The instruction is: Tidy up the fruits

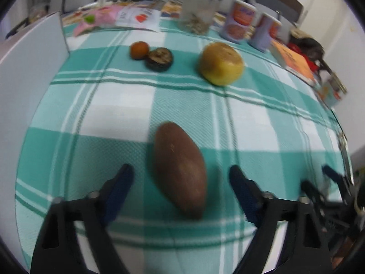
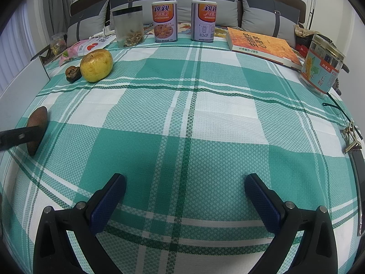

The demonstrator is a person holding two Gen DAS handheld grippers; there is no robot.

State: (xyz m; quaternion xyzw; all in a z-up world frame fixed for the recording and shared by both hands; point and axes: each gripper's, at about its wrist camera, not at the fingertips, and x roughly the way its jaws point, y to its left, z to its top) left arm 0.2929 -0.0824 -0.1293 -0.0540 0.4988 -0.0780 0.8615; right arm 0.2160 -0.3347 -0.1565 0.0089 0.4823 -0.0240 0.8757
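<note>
Straddling the brown fruit, our left gripper has its jaws wide, one finger on each side and neither touching it as far as we can tell. The fruit lies lengthwise on the cloth, pointing away from us. We judge it firm, smooth and moderately heavy, apt to roll if nudged, so we would close across its thick middle rather than near a tapered end.

Beyond the brown fruit and to its left sit a small orange fruit and a dark shrivelled one, touching; both look light, the dark one likely soft. Beyond and to the right stands the yellow apple, hard and round.

Our right gripper, well to the right of the brown fruit, hangs with jaws wide over bare cloth.

The left view is blurred, so contact is uncertain. In the right view the apple hides the orange fruit, and a left finger crosses the brown fruit.
</note>
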